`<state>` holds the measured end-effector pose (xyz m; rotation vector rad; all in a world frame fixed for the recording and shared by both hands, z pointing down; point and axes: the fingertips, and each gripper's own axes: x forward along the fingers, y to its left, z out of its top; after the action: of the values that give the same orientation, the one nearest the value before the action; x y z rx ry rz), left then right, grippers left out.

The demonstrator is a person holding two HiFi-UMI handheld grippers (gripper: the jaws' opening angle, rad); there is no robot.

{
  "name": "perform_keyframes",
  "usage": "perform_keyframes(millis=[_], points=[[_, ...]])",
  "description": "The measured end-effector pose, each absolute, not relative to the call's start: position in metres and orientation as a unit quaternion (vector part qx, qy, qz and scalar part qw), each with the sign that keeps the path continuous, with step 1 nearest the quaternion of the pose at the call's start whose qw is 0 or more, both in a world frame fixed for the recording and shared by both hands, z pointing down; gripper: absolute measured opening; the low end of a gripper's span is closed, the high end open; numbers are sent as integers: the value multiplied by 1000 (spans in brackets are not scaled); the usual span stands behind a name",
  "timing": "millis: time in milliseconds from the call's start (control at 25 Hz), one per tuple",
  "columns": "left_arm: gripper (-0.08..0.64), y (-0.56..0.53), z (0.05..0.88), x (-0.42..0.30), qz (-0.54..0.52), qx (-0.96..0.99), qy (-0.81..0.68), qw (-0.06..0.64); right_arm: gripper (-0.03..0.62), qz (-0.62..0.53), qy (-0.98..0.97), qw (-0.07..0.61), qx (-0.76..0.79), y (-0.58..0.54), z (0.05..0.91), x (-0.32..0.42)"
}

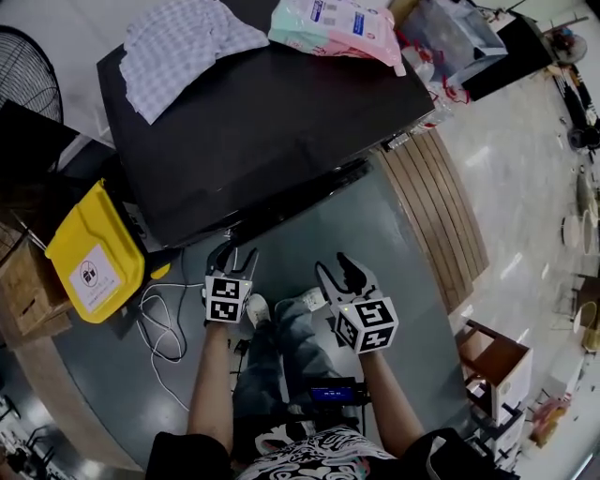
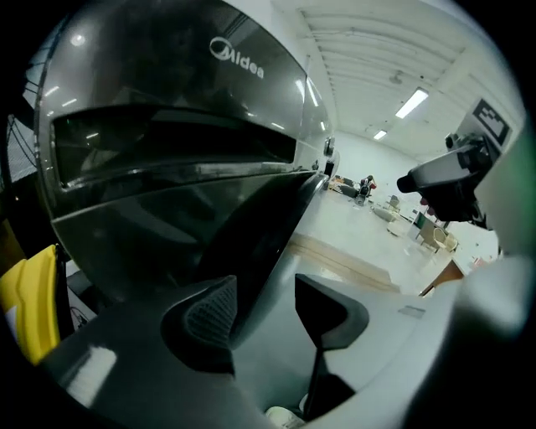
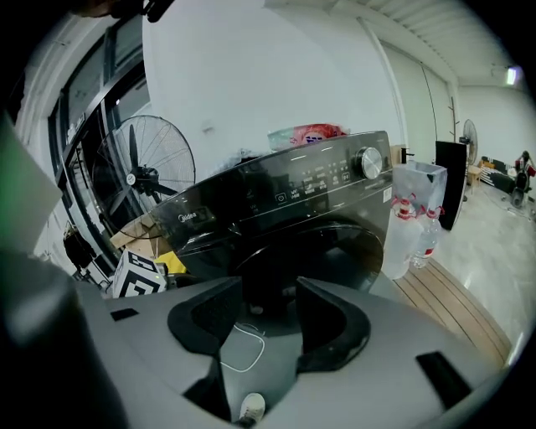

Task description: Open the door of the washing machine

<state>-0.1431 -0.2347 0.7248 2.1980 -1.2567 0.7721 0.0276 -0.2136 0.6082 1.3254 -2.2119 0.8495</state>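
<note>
A black front-loading washing machine [image 1: 272, 103] stands in front of me, its round door [image 3: 335, 251] facing me. My left gripper [image 1: 232, 255] is low at the door's left side. In the left gripper view its jaws [image 2: 264, 314] stand open, and the door's dark curved edge [image 2: 260, 235] runs between them, close to the left pad [image 2: 209, 314] and apart from the right one. My right gripper [image 1: 336, 270] hangs further back and to the right. It is open [image 3: 268, 314], with only floor and a white cable behind the gap.
A yellow bin [image 1: 89, 258] stands left of the machine, with a white cable [image 1: 159, 328] looping on the floor. A checked cloth [image 1: 183, 42] and a pink package [image 1: 337, 28] lie on top. To the right are a wooden platform [image 1: 441, 206] and water bottles [image 3: 410, 218]. A fan [image 3: 142, 176] stands behind on the left.
</note>
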Motion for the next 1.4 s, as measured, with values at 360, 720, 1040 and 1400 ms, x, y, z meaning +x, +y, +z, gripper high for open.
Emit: perform_keyframes(millis=[360, 720, 1040, 1400], points=[[213, -252, 754, -128, 302, 820, -429, 230, 189, 330, -789, 218, 470, -203, 630, 30], [149, -259, 755, -119, 302, 823, -435, 207, 187, 343, -779, 220, 476, -196, 642, 38], [147, -252, 759, -121, 315, 815, -437, 214, 183, 353, -785, 237, 450, -195, 653, 7], [126, -199, 757, -85, 308, 823, -401, 259, 196, 383, -763, 221, 472, -205, 655, -7]])
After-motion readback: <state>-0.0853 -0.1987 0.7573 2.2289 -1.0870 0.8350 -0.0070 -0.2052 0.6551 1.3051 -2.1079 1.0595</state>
